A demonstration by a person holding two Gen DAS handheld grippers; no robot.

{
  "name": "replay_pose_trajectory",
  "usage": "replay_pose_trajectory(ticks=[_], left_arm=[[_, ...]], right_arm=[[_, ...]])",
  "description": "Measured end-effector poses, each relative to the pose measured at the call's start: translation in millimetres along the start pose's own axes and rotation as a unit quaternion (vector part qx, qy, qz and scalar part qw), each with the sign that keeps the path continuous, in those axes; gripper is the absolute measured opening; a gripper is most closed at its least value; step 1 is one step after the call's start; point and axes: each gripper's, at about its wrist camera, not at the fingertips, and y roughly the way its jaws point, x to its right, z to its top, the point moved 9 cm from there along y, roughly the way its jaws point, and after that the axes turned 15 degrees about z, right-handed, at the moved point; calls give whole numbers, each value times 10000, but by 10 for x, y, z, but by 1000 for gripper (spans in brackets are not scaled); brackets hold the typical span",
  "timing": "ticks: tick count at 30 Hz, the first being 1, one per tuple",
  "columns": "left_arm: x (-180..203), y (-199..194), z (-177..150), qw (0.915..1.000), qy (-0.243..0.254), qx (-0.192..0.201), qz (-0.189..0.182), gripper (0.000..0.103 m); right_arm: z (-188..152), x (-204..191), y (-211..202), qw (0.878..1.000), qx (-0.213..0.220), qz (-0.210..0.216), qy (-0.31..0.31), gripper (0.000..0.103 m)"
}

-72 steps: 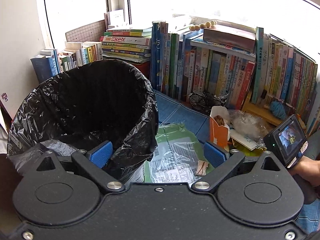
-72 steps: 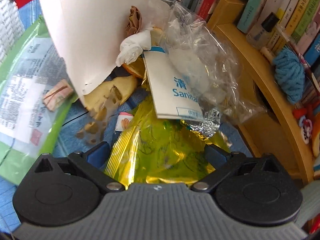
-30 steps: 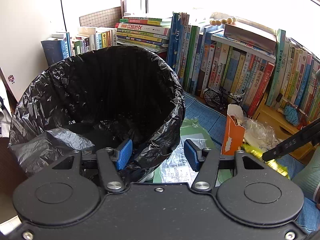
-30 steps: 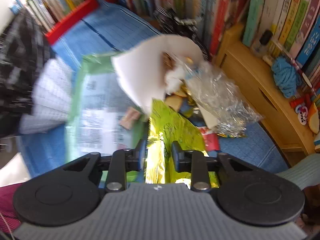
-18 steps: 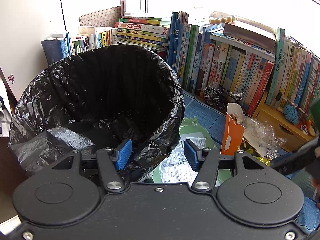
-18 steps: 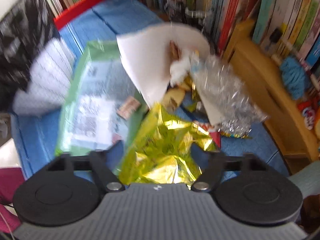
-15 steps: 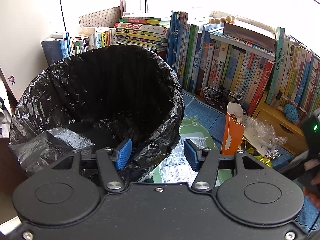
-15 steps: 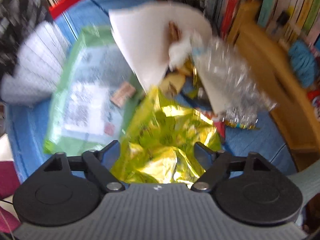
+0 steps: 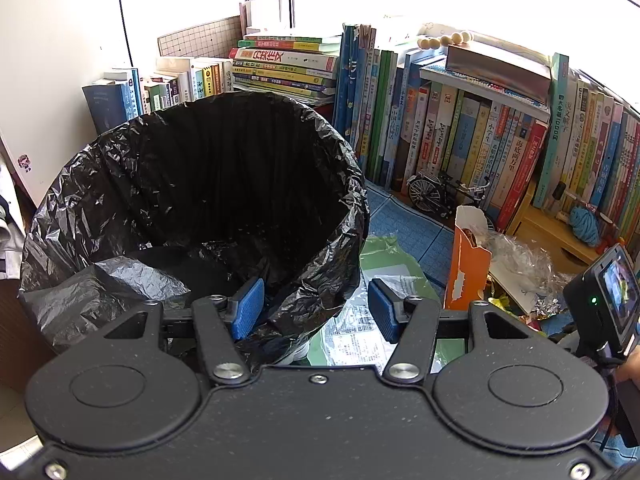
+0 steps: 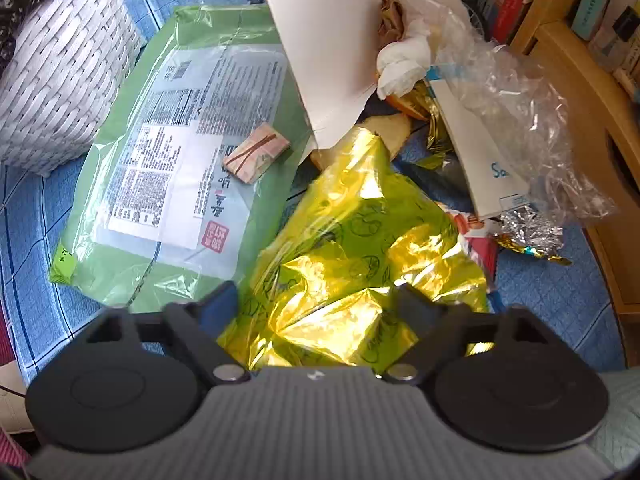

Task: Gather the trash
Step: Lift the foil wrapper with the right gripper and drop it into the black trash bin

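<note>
While the right tool [image 10: 316, 304] hangs low over the gold-and-green foil snack wrapper [image 10: 360, 264], its fingers stand spread wide on either side of the crumpled foil without pinching it. A second ago those fingers were nearly together on the wrapper, with the tool higher above the litter; since then they have parted and the tool has dropped back close to the pile. I read that as a failed or abandoned pinch: the wrapper lies loose on the blue mat [image 10: 32, 216] again, just beside the large green plastic package [image 10: 172, 152], and nothing has gone into the bin. A fresh grasp is likely needed, and slick, springy foil may slip out again unless the fingers take a thick fold.

The left tool [image 9: 316, 310] is partly shut, its blue pads straddling the near rim of the black liner of the trash bin [image 9: 192, 184]; whether they press the plastic I cannot tell. Compared with the earliest view, where its fingers stood wide apart, they have drawn in around the rim and have held the same pose through the last second, so the bin mouth looks steadied.

Other litter waits near the wrapper: the orange carton [image 9: 466, 268], crinkled clear plastic [image 10: 532, 128], a white tissue wad [image 10: 404, 64] and a small folded brown packet [image 10: 256, 152] resting on the green package.
</note>
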Motion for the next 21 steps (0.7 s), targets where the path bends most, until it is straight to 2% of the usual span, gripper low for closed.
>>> replay_pose_trajectory(ticks=[2, 4, 5, 7, 12, 17, 21], left_arm=[[-8, 1, -1, 10000, -5, 1, -7, 55], [-8, 2, -2, 10000, -5, -2, -10, 55], [-8, 2, -2, 10000, -7, -3, -13, 55], [-10, -2, -7, 10000, -22, -6, -19, 55], [-21, -9, -11, 10000, -50, -4, -33, 52], [-34, -11, -11, 10000, -67, 6, -10, 48], [-47, -9, -7, 10000, -64, 12, 4, 46]], right_arm=[[21, -21, -43, 10000, 58, 7, 47, 66], [47, -51, -99, 9998, 128, 73, 160, 40], [66, -69, -142, 9997, 142, 6, 211, 34], [125, -123, -226, 9994, 197, -17, 279, 29], [362, -268, -490, 9976, 498, 244, 410, 22], [594, -466, -791, 9920, 838, 735, 587, 19], [739, -692, -1014, 9870, 1080, 1081, 502, 18]])
